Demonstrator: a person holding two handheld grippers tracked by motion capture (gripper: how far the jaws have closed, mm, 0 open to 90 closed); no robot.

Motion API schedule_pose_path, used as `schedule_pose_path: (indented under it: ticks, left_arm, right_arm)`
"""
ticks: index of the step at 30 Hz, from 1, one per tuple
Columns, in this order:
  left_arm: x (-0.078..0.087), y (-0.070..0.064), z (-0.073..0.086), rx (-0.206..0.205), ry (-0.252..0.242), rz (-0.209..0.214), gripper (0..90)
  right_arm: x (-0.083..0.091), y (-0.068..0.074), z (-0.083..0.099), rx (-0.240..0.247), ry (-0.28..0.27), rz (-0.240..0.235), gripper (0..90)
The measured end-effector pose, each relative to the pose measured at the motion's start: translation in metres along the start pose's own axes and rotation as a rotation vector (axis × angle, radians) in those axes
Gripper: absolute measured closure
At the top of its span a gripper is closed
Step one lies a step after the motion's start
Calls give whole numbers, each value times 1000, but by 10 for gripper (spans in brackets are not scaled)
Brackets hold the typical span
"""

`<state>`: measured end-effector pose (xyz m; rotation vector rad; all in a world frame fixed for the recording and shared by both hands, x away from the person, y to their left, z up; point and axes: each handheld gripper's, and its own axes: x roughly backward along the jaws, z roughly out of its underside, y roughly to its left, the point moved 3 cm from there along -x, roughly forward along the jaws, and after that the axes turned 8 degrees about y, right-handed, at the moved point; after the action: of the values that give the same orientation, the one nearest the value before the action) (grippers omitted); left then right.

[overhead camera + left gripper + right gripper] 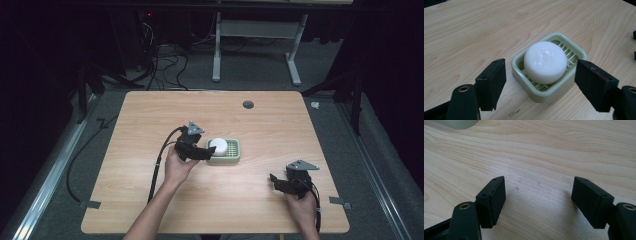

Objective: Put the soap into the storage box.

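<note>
Right gripper point(274, 181), at the near right corner of the table point(150, 210): jaws wide apart with nothing between them, resting low over bare wood well clear of the work; in the right gripper view a pale green corner of the soap dish point(459, 123) lies at the far left edge. Left gripper point(210, 152), nearer the table's centre: jaws likewise spread, empty, pointed at the soap dish point(231, 155) from its left side and just short of it. In the left gripper view the jaw pads stand to either side of the dish's near corner, apart from its rim, and the gap between them looks wider than the soap point(545, 62). The soap point(218, 145), a round white cake with a faint embossed top, sits on the slotted floor of the green dish point(554, 91), slightly toward the near end, touching nothing else.

Judged step: approach for a pinch on the soap. To do it well, the left gripper should probably rise enough for the pads to clear the rim, advance until the cake's widest part lies centred between them, then close on its curved sides above the rim. A smooth rounded bar may squirt out of an off-centre or hard squeeze, so an even, moderate closure seems advisable. The light dish could slide or lift along; the idle right gripper is available to steady it.
</note>
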<state>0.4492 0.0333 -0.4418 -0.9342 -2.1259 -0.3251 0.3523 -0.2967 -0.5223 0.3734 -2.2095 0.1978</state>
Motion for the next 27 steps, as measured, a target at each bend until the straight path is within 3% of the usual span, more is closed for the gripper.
schedule_pose_path:
  ticks: [27]
  left_arm:
    - [28,7,22,31,-28,13,255]
  right_arm:
    - [0,0,0,0,0,0,282]
